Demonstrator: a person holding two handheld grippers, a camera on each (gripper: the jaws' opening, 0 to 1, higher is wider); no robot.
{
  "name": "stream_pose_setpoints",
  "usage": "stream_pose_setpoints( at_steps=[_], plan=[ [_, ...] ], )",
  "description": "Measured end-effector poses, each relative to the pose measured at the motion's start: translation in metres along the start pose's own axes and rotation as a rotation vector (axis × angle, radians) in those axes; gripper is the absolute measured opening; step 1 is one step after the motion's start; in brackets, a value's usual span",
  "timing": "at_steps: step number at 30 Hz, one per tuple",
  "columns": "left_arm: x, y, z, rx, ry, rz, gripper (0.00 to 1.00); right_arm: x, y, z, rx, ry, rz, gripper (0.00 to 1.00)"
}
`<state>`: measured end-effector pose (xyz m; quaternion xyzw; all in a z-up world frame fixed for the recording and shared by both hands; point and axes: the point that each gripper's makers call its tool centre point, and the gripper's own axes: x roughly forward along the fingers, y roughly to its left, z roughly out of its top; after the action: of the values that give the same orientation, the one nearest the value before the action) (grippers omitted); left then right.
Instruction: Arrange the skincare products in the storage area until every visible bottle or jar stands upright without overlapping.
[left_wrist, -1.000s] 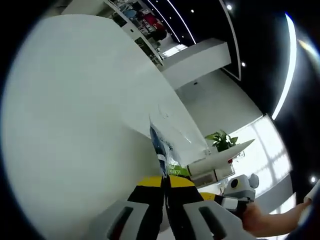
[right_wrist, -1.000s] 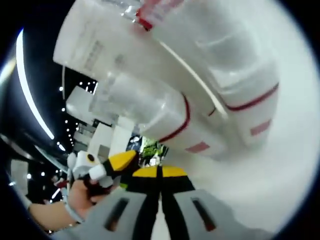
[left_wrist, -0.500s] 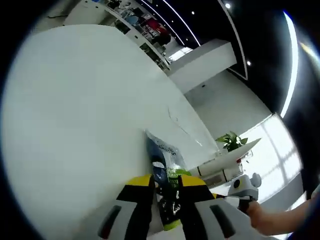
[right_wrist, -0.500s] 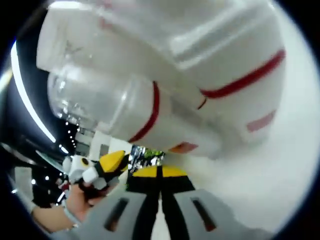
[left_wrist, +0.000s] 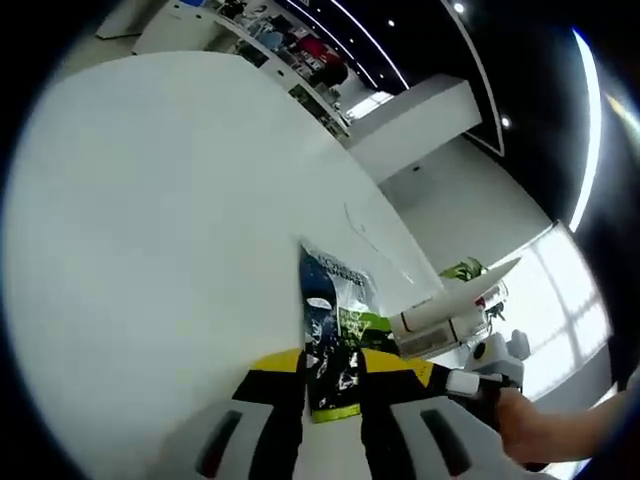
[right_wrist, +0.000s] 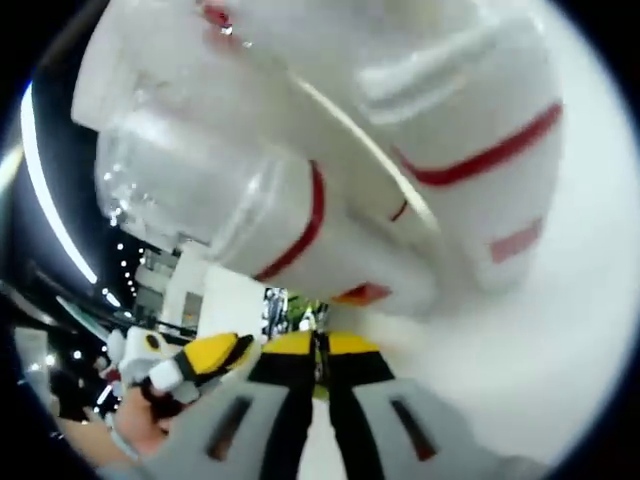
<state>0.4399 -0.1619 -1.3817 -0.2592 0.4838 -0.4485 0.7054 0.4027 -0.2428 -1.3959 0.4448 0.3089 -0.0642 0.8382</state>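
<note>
While my left tongs (left_wrist: 332, 385) stand parted around a flat printed sachet (left_wrist: 335, 330) on the white bench (left_wrist: 150, 230), my right tongs (right_wrist: 318, 362) sit closed and empty beside two red-banded white bottles (right_wrist: 300, 190) lying tipped, so I judge most uprighting remains.

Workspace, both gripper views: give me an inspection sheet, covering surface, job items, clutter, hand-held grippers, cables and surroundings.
Surface: white tabletop, bare parts clean.
Job's things: white bottles with red bands and clear caps, close and tilted in view; whether upright, cannot tell.
Clutter: blue-green printed sachet between the left jaws.
Grippers: left hand-held gripper apart around the sachet; right hand-held gripper shut, empty.
Cables: nothing seen.
Surroundings: potted green plant, ceiling light strips.
</note>
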Motion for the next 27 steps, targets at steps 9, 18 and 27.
stream_pose_setpoints(
  at_steps=[9, 18, 27],
  plan=[
    [-0.001, 0.007, 0.005, 0.045, -0.009, 0.036, 0.19, -0.009, -0.003, -0.004, -0.062, -0.017, -0.034, 0.10],
    [0.005, 0.009, 0.002, 0.051, 0.010, 0.030, 0.18, -0.024, -0.007, -0.003, -0.175, -0.057, -0.089, 0.12],
    [0.017, 0.000, -0.002, 0.078, 0.013, 0.025, 0.18, -0.041, -0.013, -0.005, -0.179, -0.082, -0.105, 0.14]
  ],
)
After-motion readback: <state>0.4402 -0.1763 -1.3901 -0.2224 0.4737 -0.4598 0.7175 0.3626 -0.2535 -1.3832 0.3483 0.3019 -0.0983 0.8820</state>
